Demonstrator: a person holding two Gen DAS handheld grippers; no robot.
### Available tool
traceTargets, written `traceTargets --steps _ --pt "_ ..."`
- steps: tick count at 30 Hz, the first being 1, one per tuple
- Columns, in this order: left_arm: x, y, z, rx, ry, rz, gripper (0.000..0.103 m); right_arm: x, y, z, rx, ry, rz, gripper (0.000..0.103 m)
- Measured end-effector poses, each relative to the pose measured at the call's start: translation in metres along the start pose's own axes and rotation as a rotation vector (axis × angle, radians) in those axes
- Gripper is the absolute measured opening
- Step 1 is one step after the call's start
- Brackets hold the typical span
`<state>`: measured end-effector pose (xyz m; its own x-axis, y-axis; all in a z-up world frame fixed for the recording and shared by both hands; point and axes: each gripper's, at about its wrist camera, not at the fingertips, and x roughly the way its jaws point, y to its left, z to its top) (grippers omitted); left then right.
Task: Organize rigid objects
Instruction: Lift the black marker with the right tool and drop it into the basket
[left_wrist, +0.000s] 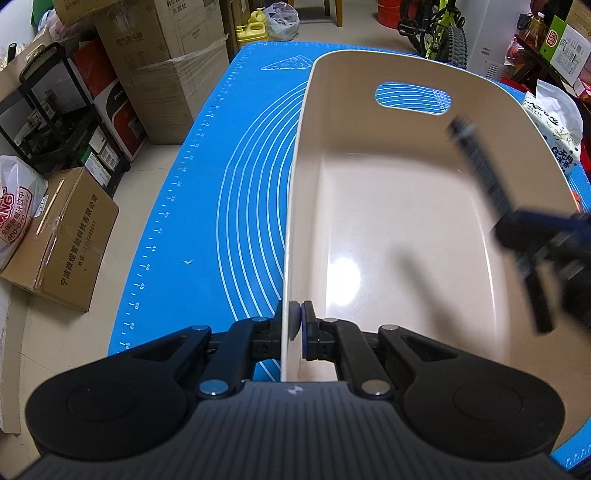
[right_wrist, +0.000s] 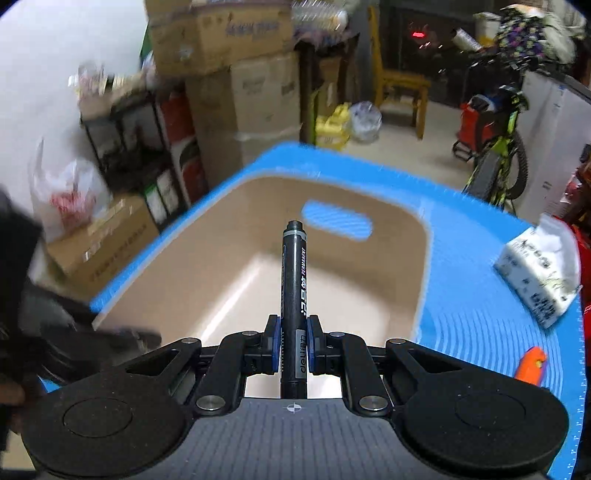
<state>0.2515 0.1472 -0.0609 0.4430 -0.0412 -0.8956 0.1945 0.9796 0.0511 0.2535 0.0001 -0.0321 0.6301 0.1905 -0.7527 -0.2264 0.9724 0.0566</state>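
A beige plastic basket (left_wrist: 369, 155) with a cut-out handle stands on the blue mat (left_wrist: 221, 206). My left gripper (left_wrist: 297, 325) is shut on the basket's near left wall, one pad on each side of the rim. My right gripper (right_wrist: 293, 339) is shut on a black permanent marker (right_wrist: 293, 280), which points forward over the basket (right_wrist: 177, 273). In the left wrist view the marker (left_wrist: 480, 166) and the right gripper (left_wrist: 532, 236) hang blurred above the basket's right side. Nothing lies on the basket floor where it shows.
A white tissue pack (right_wrist: 539, 273) lies on the mat right of the basket, and an orange object (right_wrist: 532, 363) sits nearer. Cardboard boxes (left_wrist: 62, 240), a black shelf (left_wrist: 62, 110) and a bicycle (right_wrist: 495, 147) stand around the table.
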Motion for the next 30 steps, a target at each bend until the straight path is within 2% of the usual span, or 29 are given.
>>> traceTargets --steps 6,11,12,16,18,22,24,30 --pt "0.000 0.000 0.000 0.000 0.000 -0.003 0.008 0.037 0.018 -0.014 -0.042 0.145 0.008 0.024" --pt "0.000 0.000 0.000 -0.001 0.000 -0.003 0.008 0.047 0.024 -0.021 -0.071 0.195 -0.001 0.027" --pt "0.000 0.000 0.000 -0.001 -0.001 -0.003 0.008 0.046 0.022 -0.023 -0.065 0.192 -0.002 0.037" --pt "0.000 0.000 0.000 -0.001 0.000 -0.003 0.008 0.029 0.020 -0.019 -0.056 0.127 0.002 0.057" --pt "0.000 0.000 0.000 -0.002 0.000 -0.004 0.008 0.012 0.018 -0.016 -0.073 0.080 -0.002 0.074" --pt "0.000 0.000 0.000 -0.001 0.000 -0.004 0.008 -0.013 0.009 -0.008 -0.053 0.015 -0.001 0.084" --pt "0.000 0.000 0.000 -0.002 0.000 -0.004 0.008 -0.023 0.000 -0.005 -0.033 -0.015 -0.007 0.095" --pt "0.000 0.000 0.000 -0.002 0.000 -0.004 0.008 -0.042 -0.039 -0.009 0.045 -0.032 -0.033 0.101"
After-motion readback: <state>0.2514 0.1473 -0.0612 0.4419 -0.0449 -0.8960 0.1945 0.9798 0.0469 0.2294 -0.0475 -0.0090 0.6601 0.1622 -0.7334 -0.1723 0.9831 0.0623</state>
